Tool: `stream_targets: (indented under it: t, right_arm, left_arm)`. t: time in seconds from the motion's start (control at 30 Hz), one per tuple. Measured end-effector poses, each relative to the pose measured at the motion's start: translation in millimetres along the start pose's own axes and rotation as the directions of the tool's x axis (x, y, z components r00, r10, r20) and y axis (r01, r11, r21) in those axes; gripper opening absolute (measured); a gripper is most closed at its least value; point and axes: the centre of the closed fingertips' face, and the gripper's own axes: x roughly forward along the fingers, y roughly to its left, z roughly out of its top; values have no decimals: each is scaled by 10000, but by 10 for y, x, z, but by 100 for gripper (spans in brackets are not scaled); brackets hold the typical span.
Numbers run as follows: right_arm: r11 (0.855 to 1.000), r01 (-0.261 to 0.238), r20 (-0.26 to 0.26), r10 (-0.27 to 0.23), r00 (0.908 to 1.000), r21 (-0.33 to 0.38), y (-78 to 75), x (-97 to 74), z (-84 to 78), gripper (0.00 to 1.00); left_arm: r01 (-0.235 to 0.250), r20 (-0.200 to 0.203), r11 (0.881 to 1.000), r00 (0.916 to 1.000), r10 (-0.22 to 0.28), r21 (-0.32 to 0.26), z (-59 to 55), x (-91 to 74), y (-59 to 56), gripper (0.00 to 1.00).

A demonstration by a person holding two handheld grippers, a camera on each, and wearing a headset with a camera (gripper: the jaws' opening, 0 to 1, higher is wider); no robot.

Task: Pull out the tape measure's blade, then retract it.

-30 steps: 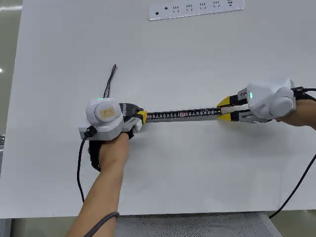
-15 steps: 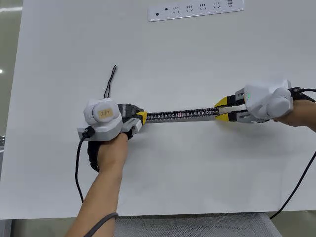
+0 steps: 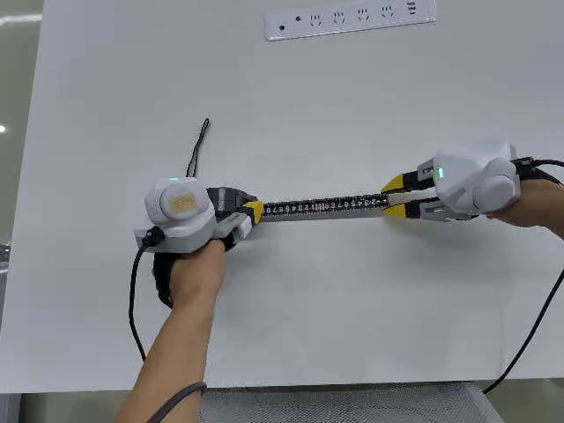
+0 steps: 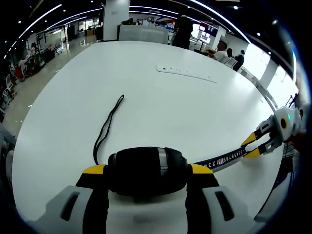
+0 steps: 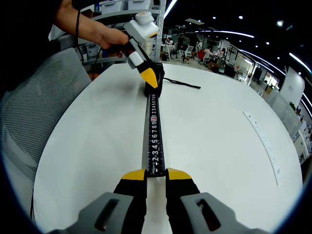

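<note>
My right gripper (image 5: 156,174) has its yellow-tipped jaws pinched on the near end of the blade (image 5: 154,131). The blade runs straight away from me across the white table (image 5: 214,141), numbers facing up. At its far end sits the black tape measure (image 5: 157,87), clamped by my left gripper (image 5: 150,77), with my hand (image 5: 105,36) behind it. A thin black cord (image 5: 183,85) trails right from the case. A power strip (image 5: 263,141) lies far right, and a grey mesh chair (image 5: 29,122) is on the left.
</note>
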Motion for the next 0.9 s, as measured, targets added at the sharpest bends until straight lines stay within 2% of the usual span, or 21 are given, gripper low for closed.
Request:
stream_targets:
  t: [0.7,0.9]
  right_arm:
    - [10000,-14,109,15,9999,-94,-5,50,81,13]
    - [9999,-43,132,45,9999,-117,-6,69,99,13]
  left_arm:
    - [226,-61,9997,9997,-225,18,7,-11,-22,59]
    - [305,-75,9995,9995,-305,-21,-4,-8,3,59]
